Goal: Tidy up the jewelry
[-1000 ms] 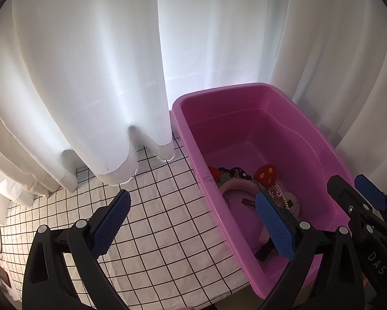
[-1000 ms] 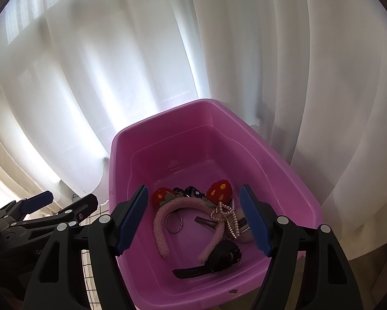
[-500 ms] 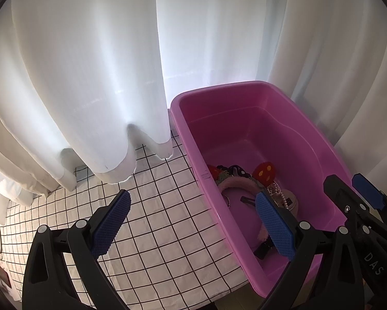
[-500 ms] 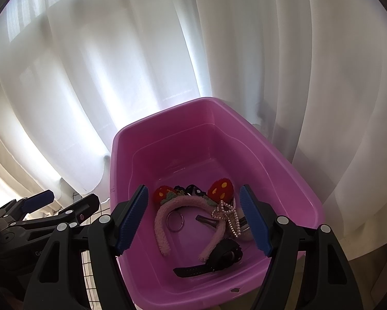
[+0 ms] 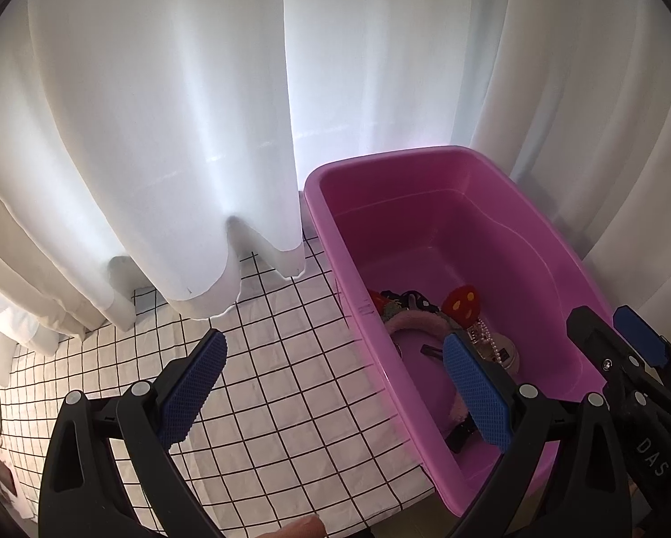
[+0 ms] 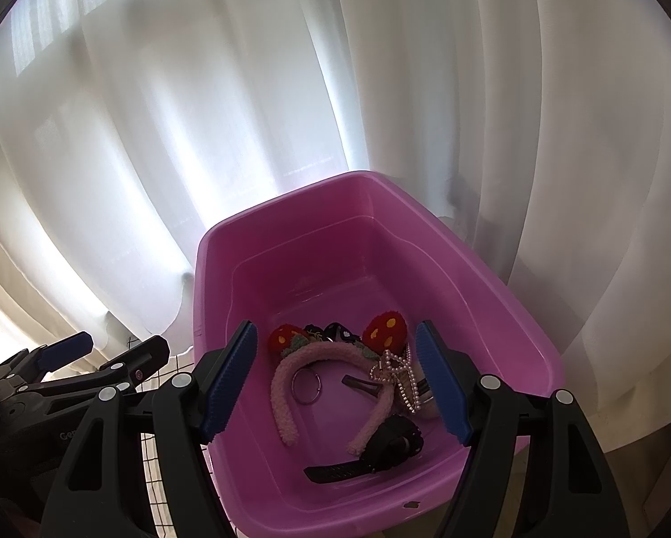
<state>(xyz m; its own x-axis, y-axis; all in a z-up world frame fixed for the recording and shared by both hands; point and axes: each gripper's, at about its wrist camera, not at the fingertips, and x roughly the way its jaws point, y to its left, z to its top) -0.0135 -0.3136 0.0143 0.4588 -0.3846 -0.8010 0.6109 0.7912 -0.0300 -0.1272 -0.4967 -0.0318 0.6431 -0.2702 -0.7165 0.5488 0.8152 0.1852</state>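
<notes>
Pink plastic tub (image 6: 505,296) is holding a fuzzy pink headband (image 6: 290,367), its near wall hiding part; left gripper (image 5: 335,381) and right gripper (image 6: 339,376) are hovering with jaws apart, empty, unchanged from before.

Between the earlier views and now, the pink bin (image 5: 443,242) sits marginally lower in the left wrist view; nothing else differs.
</notes>
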